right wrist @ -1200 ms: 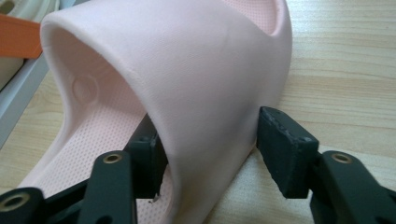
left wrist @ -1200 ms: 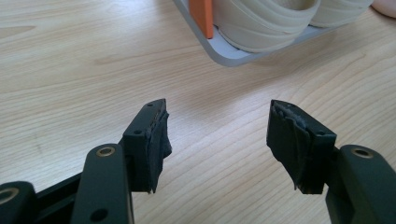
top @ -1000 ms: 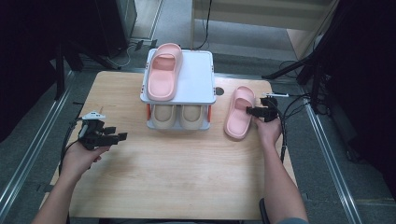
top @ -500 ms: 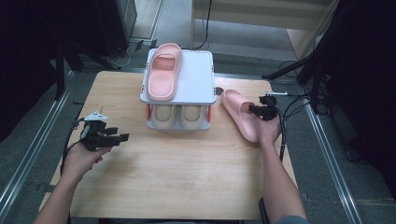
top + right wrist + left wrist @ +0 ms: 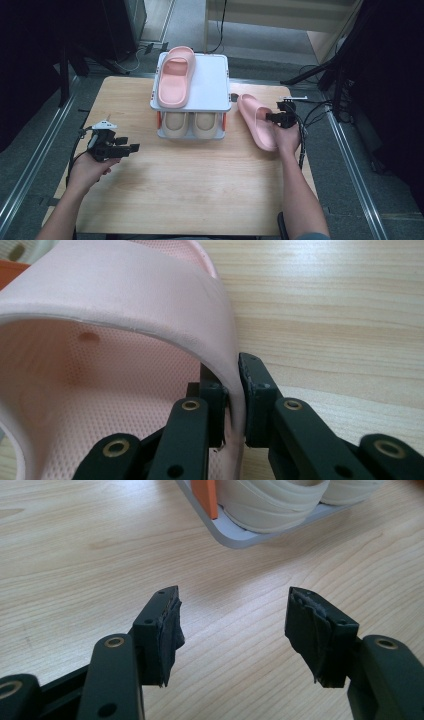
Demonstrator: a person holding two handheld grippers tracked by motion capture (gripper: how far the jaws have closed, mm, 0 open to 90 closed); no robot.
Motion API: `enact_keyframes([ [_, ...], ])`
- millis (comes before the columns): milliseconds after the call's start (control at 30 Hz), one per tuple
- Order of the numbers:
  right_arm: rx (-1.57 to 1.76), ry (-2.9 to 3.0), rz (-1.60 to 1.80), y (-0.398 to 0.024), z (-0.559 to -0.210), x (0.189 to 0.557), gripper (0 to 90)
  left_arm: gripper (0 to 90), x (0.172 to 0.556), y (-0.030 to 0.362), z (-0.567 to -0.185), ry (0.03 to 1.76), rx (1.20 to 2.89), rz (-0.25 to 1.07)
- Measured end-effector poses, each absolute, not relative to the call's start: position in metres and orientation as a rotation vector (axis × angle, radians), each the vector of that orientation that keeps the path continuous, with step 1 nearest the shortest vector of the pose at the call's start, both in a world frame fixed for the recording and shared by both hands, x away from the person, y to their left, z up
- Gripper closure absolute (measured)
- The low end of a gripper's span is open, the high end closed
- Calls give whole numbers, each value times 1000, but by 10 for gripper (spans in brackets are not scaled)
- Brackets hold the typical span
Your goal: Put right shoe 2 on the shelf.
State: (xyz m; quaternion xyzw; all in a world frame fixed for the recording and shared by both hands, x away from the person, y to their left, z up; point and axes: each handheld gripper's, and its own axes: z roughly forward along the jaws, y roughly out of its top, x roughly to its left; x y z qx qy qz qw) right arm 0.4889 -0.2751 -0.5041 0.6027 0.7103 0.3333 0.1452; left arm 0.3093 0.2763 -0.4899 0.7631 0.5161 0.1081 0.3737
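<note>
One curved, dimpled foam slipper point(image 5: 120, 315)

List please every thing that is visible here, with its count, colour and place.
Table: 1, light wood, under everything.
Rack: 1, pale grey shelves with orange posts, at the far middle of the table.
Pink slipper on rack: 1, on the top shelf, left part.
Held pink slipper: 1, right of the rack, its strap pinched by the right gripper.
Beige slippers: 2, side by side on the lower shelf.
Left gripper: 1, black, over the table's left part, jaws open, nothing between them.
Right gripper: 1, black, jaws have just been closing, now shut on the slipper strap.
Person's hands: 2, left, right, each holding a gripper.
</note>
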Motion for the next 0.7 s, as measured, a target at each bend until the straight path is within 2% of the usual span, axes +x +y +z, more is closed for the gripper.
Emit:
enact_keyframes([
  [700,1743,2038,908,-277,-469,489,827,391,313,269,-490,1298,1968,254],
])
